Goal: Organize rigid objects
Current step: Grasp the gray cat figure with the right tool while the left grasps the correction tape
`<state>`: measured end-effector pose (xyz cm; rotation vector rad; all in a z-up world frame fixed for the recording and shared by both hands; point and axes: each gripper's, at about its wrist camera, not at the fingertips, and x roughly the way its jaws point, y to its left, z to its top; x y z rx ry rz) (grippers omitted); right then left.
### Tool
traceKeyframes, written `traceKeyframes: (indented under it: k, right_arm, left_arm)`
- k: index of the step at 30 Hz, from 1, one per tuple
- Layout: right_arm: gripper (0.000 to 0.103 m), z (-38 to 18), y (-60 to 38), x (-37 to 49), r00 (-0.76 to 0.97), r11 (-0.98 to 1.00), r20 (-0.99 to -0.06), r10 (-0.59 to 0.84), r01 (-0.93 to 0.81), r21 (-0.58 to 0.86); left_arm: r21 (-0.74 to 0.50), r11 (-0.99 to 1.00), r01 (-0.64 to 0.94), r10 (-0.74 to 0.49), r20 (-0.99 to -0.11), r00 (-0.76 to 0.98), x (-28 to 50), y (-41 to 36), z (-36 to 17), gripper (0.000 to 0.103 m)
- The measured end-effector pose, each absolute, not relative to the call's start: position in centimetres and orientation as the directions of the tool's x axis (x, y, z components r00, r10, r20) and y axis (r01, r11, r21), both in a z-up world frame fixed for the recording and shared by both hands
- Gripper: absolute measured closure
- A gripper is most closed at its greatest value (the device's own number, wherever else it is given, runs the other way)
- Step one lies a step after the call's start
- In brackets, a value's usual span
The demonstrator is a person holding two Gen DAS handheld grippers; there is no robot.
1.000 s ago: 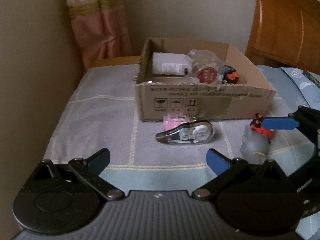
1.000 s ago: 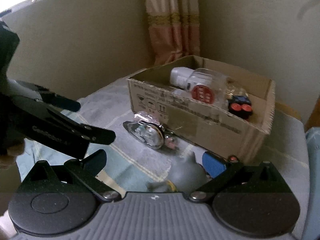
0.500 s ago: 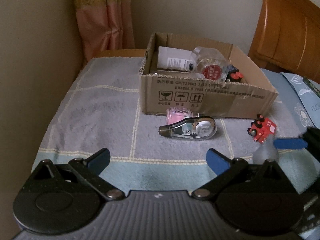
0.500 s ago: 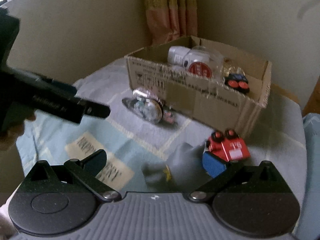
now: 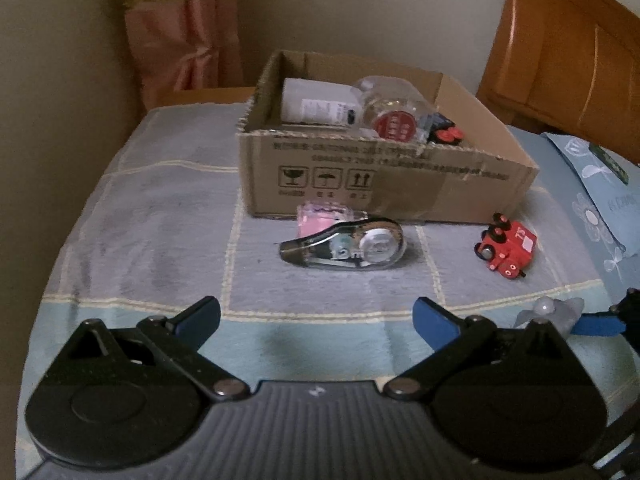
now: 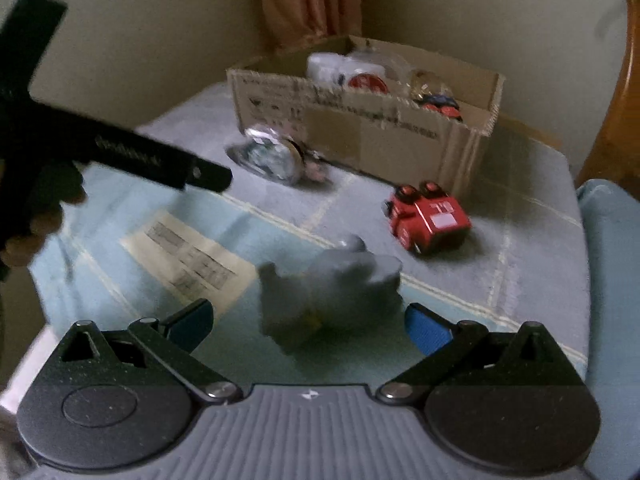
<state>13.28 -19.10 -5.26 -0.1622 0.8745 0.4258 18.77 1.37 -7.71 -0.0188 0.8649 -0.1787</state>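
The right gripper was spread wide around a blurred grey toy near the bed's front edge; whether it touched the fingers was unclear. The left gripper hung spread and empty. A good grasp probably needed the toy centred between the pads before pressing together, then carrying to the cardboard box at the far edge.

"12m" on the correction tape; perhaps "73" on the red toy train.

The right gripper has drawn back from the cardboard box. The grey toy came along between its spread jaws. The red train now sits uncovered.
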Motion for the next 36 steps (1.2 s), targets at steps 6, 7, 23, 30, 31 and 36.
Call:
traceKeyframes:
  k: [6, 7, 23, 30, 31, 36]
  right_arm:
    - [0.0, -6.9, -19.2, 13.8, 0.557, 0.909, -0.779, 0.289, -0.415, 0.04]
    - [0.0, -7.0, -19.2, 13.7, 0.567, 0.909, -0.773, 0.285, -0.416, 0.029]
    - [0.0, -7.5, -19.0, 13.4, 0.603, 0.891, -0.738, 0.304, -0.453, -0.003]
    - [0.0, -7.7, -18.8, 13.6, 0.607, 0.896, -0.737, 0.298, -0.445, -0.004]
    - [0.0, -7.6, -18.8, 13.6, 0.607, 0.896, -0.737, 0.297, -0.443, -0.004]
    - [0.0, -7.6, -18.8, 13.5, 0.609, 0.898, -0.737, 0.294, -0.439, -0.005]
  left_arm:
    - [-0.086, 0.983, 0.159, -0.171, -0.736, 0.655, 19.5, 0.4, -8.5, 0.001]
    - [-0.088, 0.984, 0.153, -0.168, -0.735, 0.657, 19.8, 0.2, -8.7, 0.001]
    - [-0.09, 0.993, 0.079, -0.119, -0.7, 0.705, 24.9, 1.0, -8.3, 0.001]
    - [-0.052, 0.993, 0.106, -0.111, -0.723, 0.682, 24.9, 0.7, -8.7, 0.001]
    - [-0.054, 0.991, 0.119, -0.121, -0.726, 0.677, 24.6, 0.7, -8.7, 0.001]
    - [-0.075, 0.984, 0.162, -0.165, -0.726, 0.668, 22.9, 0.9, -8.5, 0.001]
